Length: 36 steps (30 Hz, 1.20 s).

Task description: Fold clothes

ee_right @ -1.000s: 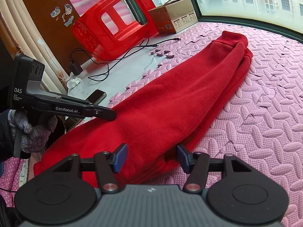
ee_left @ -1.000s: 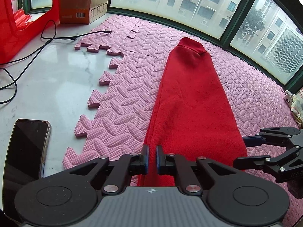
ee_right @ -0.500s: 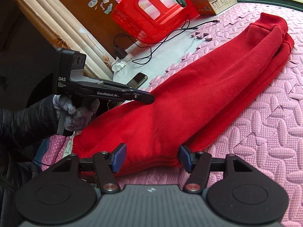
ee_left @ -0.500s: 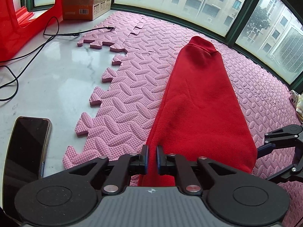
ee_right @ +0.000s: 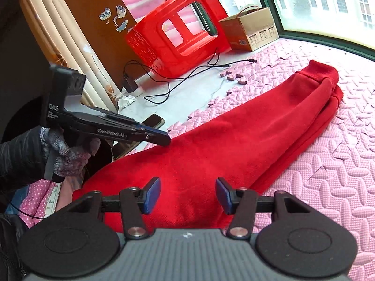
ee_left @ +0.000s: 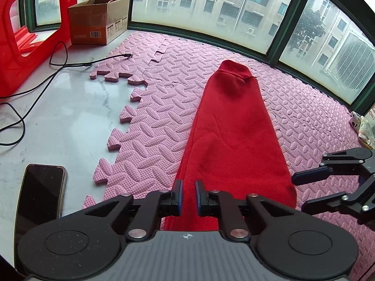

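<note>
The left hand-held gripper [ee_left: 187, 195] pinches the near edge of a red garment [ee_left: 232, 135], its jaws easing slightly apart with the cloth between them. To its right, the right hand-held gripper [ee_right: 187, 195] has its jaws apart and closing around the garment's near end, pads not pressing. The garment lies as a long folded strip on a pink foam mat [ee_left: 154, 117], reaching away toward the far window [ee_left: 211, 7]; a phone [ee_left: 39, 194] lies near left.

Left gripper [ee_left: 188, 193] angled down, jaws easing apart in a gloved hand [ee_right: 68, 157]; right gripper [ee_right: 188, 195] half-spread, closing.
</note>
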Available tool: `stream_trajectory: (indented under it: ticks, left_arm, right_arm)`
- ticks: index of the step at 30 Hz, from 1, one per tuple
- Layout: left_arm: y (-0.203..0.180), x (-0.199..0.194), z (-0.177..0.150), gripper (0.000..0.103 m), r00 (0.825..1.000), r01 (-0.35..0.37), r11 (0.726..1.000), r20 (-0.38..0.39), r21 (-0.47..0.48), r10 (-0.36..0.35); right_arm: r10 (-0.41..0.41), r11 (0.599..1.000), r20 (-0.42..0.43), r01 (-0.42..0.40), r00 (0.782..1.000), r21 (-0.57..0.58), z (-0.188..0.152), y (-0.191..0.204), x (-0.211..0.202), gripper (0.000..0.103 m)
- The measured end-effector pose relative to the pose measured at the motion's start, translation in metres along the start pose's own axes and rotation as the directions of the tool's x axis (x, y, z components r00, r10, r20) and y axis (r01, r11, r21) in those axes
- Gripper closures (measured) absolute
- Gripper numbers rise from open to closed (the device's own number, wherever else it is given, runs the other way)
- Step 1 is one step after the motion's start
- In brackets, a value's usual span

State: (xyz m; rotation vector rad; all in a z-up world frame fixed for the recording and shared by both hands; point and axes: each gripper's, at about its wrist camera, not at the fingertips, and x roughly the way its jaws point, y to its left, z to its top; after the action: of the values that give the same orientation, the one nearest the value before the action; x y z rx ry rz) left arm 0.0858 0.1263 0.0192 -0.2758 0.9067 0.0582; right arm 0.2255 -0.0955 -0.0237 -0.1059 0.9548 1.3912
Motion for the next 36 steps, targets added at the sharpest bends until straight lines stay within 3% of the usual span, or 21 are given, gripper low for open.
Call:
stream_trajectory:
  ticks: [3,9,15,18,22,26,30,33,36]
  left_arm:
    - [-0.009,-0.007,-0.004,0.090,0.999,0.054,0.998,-0.001,0.023,-0.054]
    - [-0.013,-0.009,-0.019,0.090,0.991,0.129,0.992,-0.046,0.019,-0.128]
    - [-0.004,0.000,-0.029,0.089,0.989,0.110,0.994,-0.096,-0.017,-0.111]
    - [-0.001,-0.004,-0.025,0.089,0.989,0.116,0.993,-0.085,-0.022,-0.118]
    - [-0.001,-0.002,-0.009,0.089,0.991,0.118,0.993,-0.067,-0.027,-0.119]
    - [-0.005,0.014,0.011,0.089,0.991,0.113,0.993,-0.068,-0.042,-0.116]
    - [-0.007,0.031,0.026,0.089,0.990,0.103,0.993,-0.087,-0.061,-0.108]
    - [-0.007,0.042,0.036,0.089,0.990,0.098,0.992,-0.091,-0.077,-0.105]
    - [-0.007,0.049,0.043,0.089,0.990,0.099,0.991,-0.092,-0.089,-0.107]
  right_arm:
    - [-0.040,0.999,-0.047,0.041,0.998,0.018,-0.002,0.000,0.010,0.050]
    - [-0.105,0.993,0.000,0.105,0.994,0.056,0.021,-0.007,0.008,0.049]
    - [-0.206,0.971,-0.006,0.205,0.979,0.124,0.044,-0.033,0.030,0.050]
    - [-0.222,0.962,0.013,0.217,0.975,0.163,0.051,-0.044,0.029,0.050]
    - [-0.308,0.935,0.038,0.295,0.951,0.199,0.067,-0.059,0.027,0.050]
    - [-0.406,0.881,0.068,0.370,0.911,0.295,0.081,-0.089,0.029,0.050]
    - [-0.463,0.834,0.105,0.393,0.880,0.389,0.090,-0.120,0.027,0.049]
    - [-0.485,0.810,0.089,0.408,0.870,0.422,0.095,-0.140,0.032,0.049]
    - [-0.470,0.804,0.063,0.398,0.880,0.442,0.096,-0.154,0.040,0.050]
